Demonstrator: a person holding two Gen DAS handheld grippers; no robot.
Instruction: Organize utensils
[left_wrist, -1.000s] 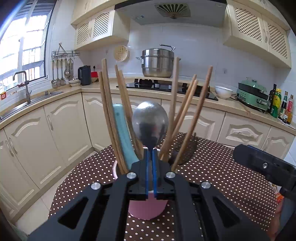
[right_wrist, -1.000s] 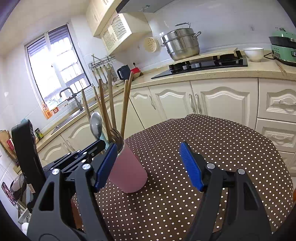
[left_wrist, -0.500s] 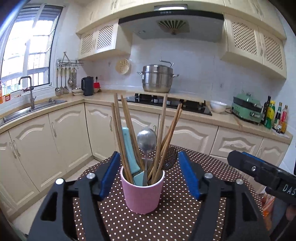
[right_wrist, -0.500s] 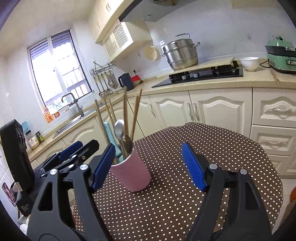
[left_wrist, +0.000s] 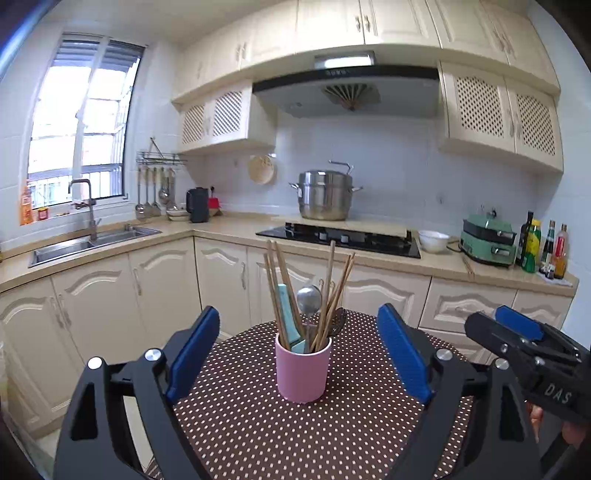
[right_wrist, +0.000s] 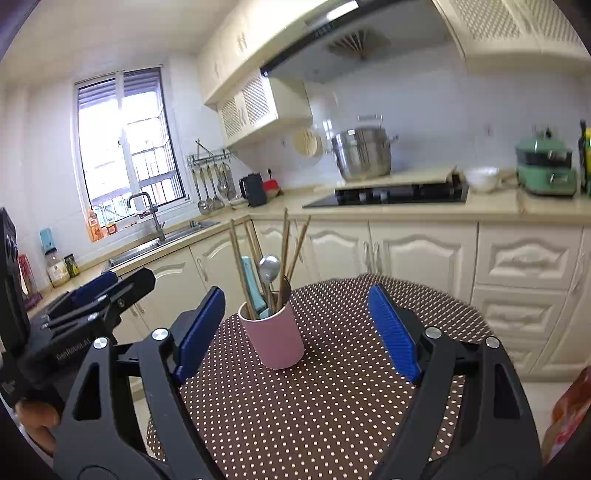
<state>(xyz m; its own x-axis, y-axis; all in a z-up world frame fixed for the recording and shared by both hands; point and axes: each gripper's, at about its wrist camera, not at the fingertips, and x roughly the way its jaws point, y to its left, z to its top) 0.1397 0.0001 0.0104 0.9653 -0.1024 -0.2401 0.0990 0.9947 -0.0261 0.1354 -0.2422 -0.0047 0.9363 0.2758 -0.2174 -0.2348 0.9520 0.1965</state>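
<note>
Opening grippers: left gripper (left_wrist: 298, 354) and right gripper (right_wrist: 298, 326) are both spreading their jaws, nothing between the pads
Cut off: gripper bodies are running off the lower frame edges
Cup: pink cup (left_wrist: 303, 369) is standing upright on the dotted table (left_wrist: 332, 435), apart from both grippers
Utensils: chopsticks (left_wrist: 275, 288), spoon (left_wrist: 309, 300), teal handle (left_wrist: 286, 314) are sticking up from it
Hard to tell: dark utensil (left_wrist: 338, 323) behind the cup is half hidden

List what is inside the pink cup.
Pink cup: wooden chopsticks, a metal spoon, a teal utensil, a dark fork. Their lower ends are hidden.
</note>
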